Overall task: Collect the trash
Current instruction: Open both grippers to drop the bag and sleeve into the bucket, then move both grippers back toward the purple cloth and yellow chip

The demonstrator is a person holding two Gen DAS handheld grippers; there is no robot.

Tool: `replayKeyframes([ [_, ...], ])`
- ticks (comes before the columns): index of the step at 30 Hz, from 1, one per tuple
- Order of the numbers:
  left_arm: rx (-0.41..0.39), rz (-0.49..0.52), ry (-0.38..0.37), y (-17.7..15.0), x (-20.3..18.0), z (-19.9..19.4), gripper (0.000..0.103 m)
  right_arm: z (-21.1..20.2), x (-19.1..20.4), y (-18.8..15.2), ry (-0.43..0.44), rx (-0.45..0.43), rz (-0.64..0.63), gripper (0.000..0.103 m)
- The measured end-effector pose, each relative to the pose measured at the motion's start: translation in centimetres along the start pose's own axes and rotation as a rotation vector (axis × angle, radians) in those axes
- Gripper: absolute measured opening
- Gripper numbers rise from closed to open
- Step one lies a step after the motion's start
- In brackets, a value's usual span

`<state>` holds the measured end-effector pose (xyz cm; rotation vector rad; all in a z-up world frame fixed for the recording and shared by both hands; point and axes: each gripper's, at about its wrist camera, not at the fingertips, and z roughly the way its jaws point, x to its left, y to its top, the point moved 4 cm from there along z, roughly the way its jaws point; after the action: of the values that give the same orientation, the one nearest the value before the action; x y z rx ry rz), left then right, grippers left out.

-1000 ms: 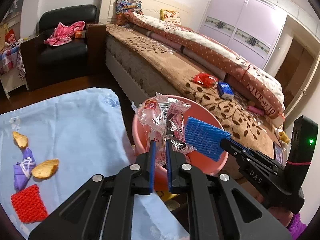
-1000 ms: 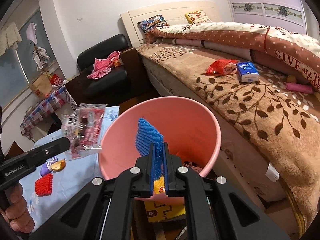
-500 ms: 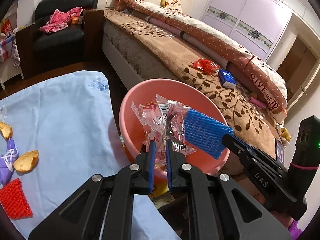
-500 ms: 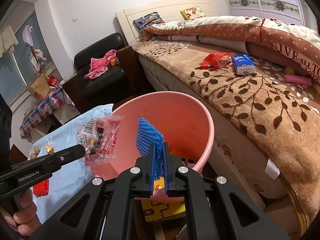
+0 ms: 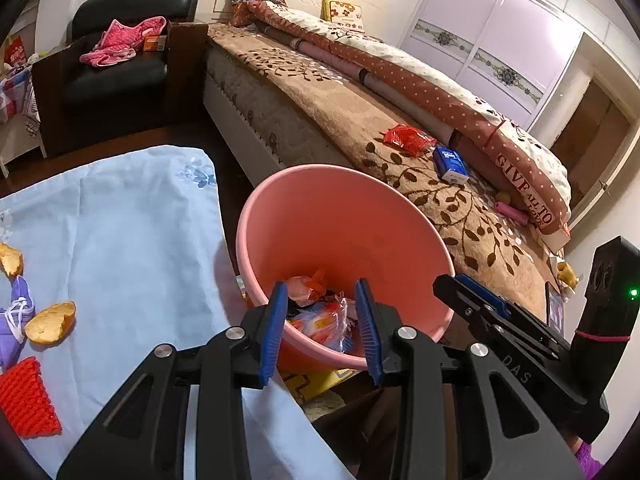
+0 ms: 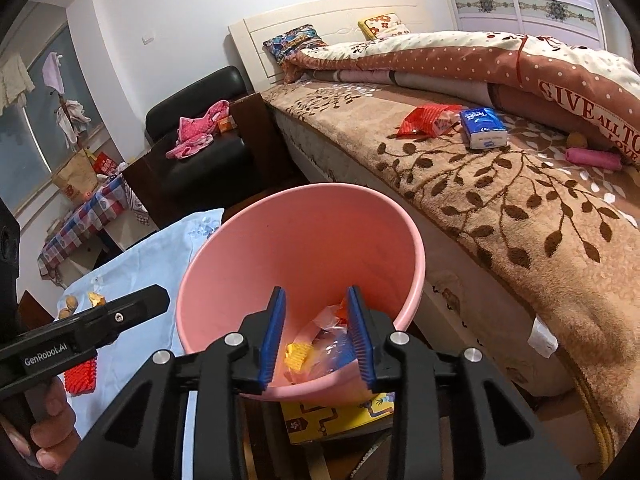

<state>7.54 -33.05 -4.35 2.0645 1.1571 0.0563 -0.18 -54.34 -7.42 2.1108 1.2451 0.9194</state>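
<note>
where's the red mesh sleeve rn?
Left wrist view, bottom left: the red mesh sleeve lies on the blue cloth, just below an orange peel and left of the pink bin.

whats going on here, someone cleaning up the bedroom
A person is collecting trash with a handheld tool in each hand. Both the left tool and the right tool hang over the pink bin beside the bed, and their jaws have just been opening, with nothing between them now. Wrappers lie at the bottom of the bin. More scraps wait on the light blue cloth: a red foam net, peel pieces and a purple bit.
</note>
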Motion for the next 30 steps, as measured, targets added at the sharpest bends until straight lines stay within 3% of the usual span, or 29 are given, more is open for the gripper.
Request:
replayKeyframes([
  [22, -0.01, 0.056, -0.007, -0.7, -0.6, -1.5, 0.037, -2.4, 1.4, -0.4, -0.004, -0.021, -0.034, 0.038],
  [25, -0.016, 0.055, -0.007, -0.8, -0.5, -1.7, 0.048, -2.5, 1.7, -0.5, -0.004, -0.02, -0.041, 0.038],
  [30, -0.026, 0.061, -0.015, -0.9, -0.5, -2.0, 0.049, -2.9, 2.1, -0.7, -0.008, -0.019, -0.053, 0.039],
])
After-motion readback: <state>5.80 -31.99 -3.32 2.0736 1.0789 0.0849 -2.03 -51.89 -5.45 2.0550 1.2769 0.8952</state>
